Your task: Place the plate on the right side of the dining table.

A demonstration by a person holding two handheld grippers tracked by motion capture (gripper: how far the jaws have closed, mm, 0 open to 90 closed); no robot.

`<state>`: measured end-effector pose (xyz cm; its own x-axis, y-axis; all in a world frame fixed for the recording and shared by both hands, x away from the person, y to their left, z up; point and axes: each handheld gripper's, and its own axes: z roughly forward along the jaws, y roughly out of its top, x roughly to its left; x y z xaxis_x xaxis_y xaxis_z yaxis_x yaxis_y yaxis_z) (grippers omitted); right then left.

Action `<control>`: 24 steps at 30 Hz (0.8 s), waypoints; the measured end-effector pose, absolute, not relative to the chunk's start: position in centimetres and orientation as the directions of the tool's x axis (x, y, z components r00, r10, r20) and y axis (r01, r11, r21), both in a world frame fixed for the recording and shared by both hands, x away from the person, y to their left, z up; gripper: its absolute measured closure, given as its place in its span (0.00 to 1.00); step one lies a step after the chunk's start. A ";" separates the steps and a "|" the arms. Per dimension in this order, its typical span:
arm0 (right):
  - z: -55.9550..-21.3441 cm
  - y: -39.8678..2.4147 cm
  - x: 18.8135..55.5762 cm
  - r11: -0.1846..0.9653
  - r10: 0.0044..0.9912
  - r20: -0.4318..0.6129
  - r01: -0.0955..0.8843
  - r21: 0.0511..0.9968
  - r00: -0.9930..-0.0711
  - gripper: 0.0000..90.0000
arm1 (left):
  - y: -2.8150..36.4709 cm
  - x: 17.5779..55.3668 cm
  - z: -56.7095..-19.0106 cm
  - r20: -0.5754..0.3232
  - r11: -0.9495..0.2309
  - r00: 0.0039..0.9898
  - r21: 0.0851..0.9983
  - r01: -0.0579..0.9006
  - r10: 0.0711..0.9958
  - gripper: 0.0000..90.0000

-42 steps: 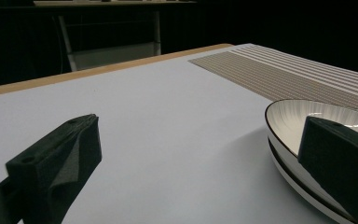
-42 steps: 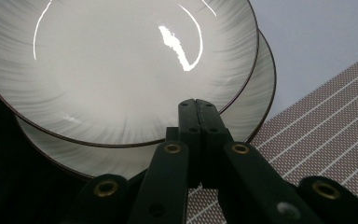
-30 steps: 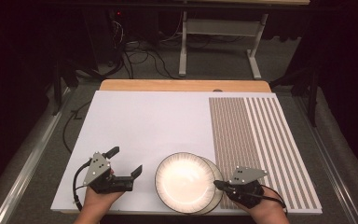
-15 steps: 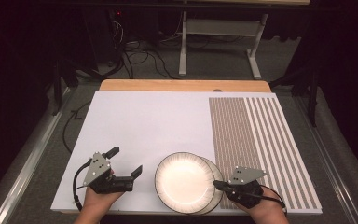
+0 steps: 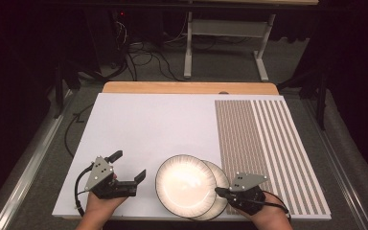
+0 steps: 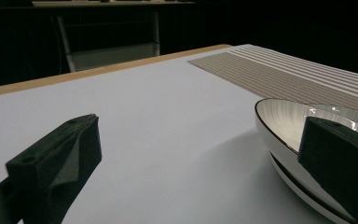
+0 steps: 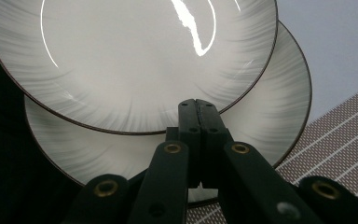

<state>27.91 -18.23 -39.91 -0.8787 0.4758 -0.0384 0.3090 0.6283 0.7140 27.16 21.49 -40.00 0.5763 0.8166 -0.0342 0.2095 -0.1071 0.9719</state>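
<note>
Two white plates with dark rims lie stacked and offset near the table's front edge. The upper plate [image 5: 184,186] [image 7: 130,60] [image 6: 289,119] sits left of the lower plate [image 5: 222,190] [image 7: 270,121]. My right gripper [image 5: 219,191] [image 7: 198,106] is shut, jaws pressed together with nothing between them. Its tips lie over the lower plate, right at the upper plate's rim. My left gripper [image 5: 129,165] [image 6: 200,135] rests open to the left of the plates. Its jaws stand wide apart, and the right one is close beside the upper plate's edge.
A white board [image 5: 148,124] [image 6: 158,107] covers the table. A brown striped mat [image 5: 263,143] [image 6: 279,70] [image 7: 345,140] lies on its right part. A wooden strip [image 5: 187,87] runs along the far edge. Dark floor, cables and a metal stand [image 5: 220,43] lie beyond.
</note>
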 end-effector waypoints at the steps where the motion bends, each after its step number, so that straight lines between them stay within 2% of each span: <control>1: -39.9 -18.2 27.9 0.634 0.472 -0.041 0.307 0.710 -0.880 1.00 | 21.4 27.2 -40.0 -0.035 -0.107 0.577 0.972 0.210 0.816 0.00; 10: -40.0 -17.6 27.9 0.639 0.463 -0.041 0.302 0.707 -0.886 1.00 | 20.0 26.7 -39.4 -0.073 -0.087 0.617 0.970 0.226 0.784 0.00; 17: -40.1 -17.3 27.9 0.644 0.460 -0.046 0.297 0.705 -0.887 1.00 | 17.2 25.8 -39.1 -0.075 -0.128 0.699 0.964 0.234 0.711 0.00; 24: -40.1 -17.3 27.9 0.643 0.461 -0.047 0.298 0.705 -0.886 1.00 | 15.5 25.8 -39.5 -0.106 -0.172 0.711 0.936 0.307 0.695 0.00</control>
<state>27.86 -17.33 -40.09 -0.8860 0.4613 -0.0466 0.2978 0.6433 0.7054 25.80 15.46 -39.50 0.7110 0.6952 -0.1060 0.3074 -0.1717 0.9360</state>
